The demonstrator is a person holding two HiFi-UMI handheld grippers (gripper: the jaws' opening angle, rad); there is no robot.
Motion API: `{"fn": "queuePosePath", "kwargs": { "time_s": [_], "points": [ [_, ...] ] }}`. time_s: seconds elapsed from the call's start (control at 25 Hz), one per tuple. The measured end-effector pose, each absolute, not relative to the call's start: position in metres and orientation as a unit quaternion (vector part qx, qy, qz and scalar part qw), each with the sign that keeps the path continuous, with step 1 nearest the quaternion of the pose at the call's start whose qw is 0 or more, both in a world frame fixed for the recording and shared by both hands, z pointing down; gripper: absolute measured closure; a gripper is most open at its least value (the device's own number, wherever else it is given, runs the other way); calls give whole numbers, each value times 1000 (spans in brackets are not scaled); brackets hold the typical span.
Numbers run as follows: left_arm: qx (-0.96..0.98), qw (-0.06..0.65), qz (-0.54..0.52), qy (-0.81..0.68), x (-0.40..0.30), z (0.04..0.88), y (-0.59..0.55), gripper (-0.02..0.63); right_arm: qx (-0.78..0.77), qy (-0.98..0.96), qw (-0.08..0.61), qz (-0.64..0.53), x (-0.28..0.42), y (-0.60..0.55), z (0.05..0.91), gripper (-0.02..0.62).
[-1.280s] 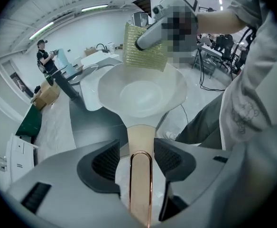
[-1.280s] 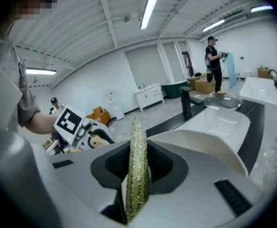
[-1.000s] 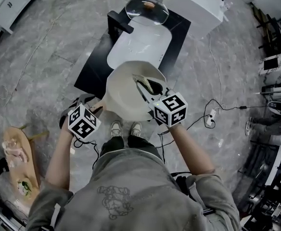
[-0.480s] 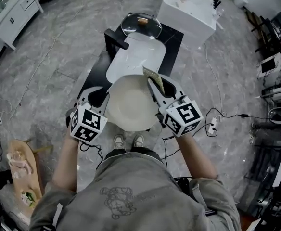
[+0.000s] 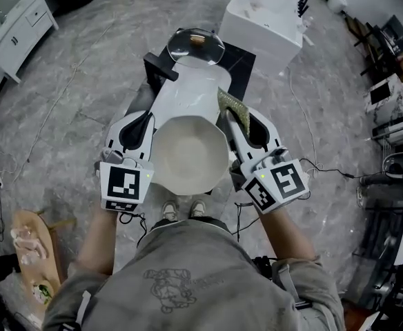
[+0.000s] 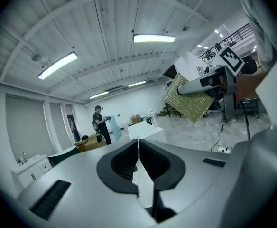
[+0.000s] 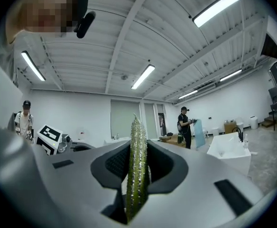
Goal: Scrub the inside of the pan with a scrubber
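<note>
The pan [image 5: 190, 154] lies level, pale inside up, at the near end of the black counter [image 5: 241, 63], between the two tools. Its handle and underside are hidden, so I cannot tell what bears it. The scrubber [image 5: 230, 105], a green pad, is out of the pan, just beyond its far right rim. It is pinched edge-on in the right tool [image 7: 137, 159], whose jaws press on both its faces. The left tool [image 6: 138, 148] is just beside the pan's left rim; its jaws have just been closing and now meet, with nothing between them. Behind the pan a white basin [image 5: 191, 88] is set in the counter, with a glass lid [image 5: 196, 45] at its far end. Beyond stands a white box [image 5: 263, 9] on the grey floor [image 5: 70, 95].
</note>
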State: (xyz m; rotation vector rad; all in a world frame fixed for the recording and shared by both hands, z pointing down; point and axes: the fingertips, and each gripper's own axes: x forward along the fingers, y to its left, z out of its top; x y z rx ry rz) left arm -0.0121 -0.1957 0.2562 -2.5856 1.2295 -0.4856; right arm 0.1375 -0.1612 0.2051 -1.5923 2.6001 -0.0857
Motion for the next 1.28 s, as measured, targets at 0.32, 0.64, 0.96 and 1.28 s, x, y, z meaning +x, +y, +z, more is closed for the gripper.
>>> {"fn": "queuePosePath", "kwargs": {
  "time_s": [0.32, 0.64, 0.96, 1.28],
  "points": [
    [-886, 143, -88, 433, -7, 210, -183, 581, -536, 842, 53, 24, 144, -138, 179, 512],
    [-881, 156, -88, 439, -5, 212, -173, 581, -538, 841, 37, 28, 145, -122, 192, 512],
    [-883, 147, -101, 434, -4, 233, -162, 581, -549, 835, 29, 20, 149, -111, 209, 512],
    [-889, 147, -105, 420, 4, 236, -155, 581, -563, 825, 20, 40, 159, -110, 209, 512]
  ]
}}
